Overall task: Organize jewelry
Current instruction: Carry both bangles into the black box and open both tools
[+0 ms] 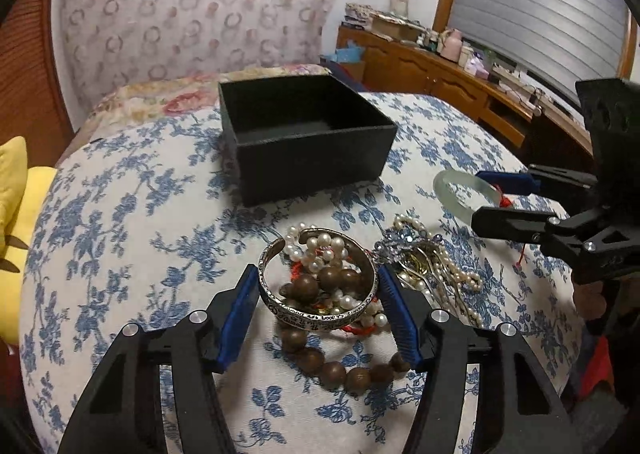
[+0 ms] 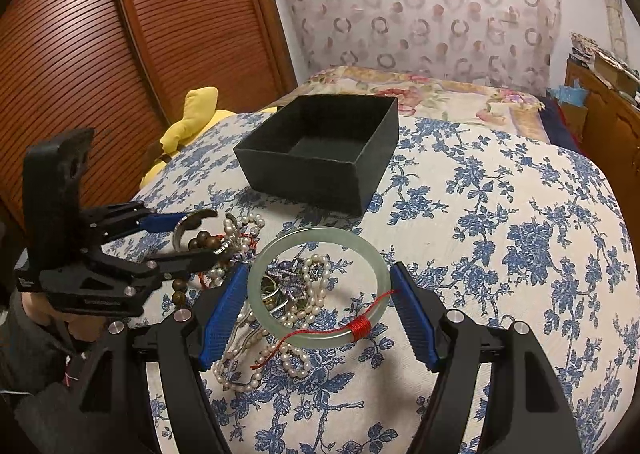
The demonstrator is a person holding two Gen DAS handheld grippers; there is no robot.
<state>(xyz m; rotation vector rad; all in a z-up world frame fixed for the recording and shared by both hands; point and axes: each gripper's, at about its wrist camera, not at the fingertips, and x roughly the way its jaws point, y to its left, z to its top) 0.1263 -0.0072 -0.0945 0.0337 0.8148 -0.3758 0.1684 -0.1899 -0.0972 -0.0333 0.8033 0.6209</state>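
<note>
Jade bangle between right tool, seemingly touching.

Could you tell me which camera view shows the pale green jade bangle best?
The right wrist view: the pale green jade bangle lies whole between the right gripper pads, red thread visible. The left wrist view shows only part.

yellow plush toy, floral bedspread, louvered door
</note>
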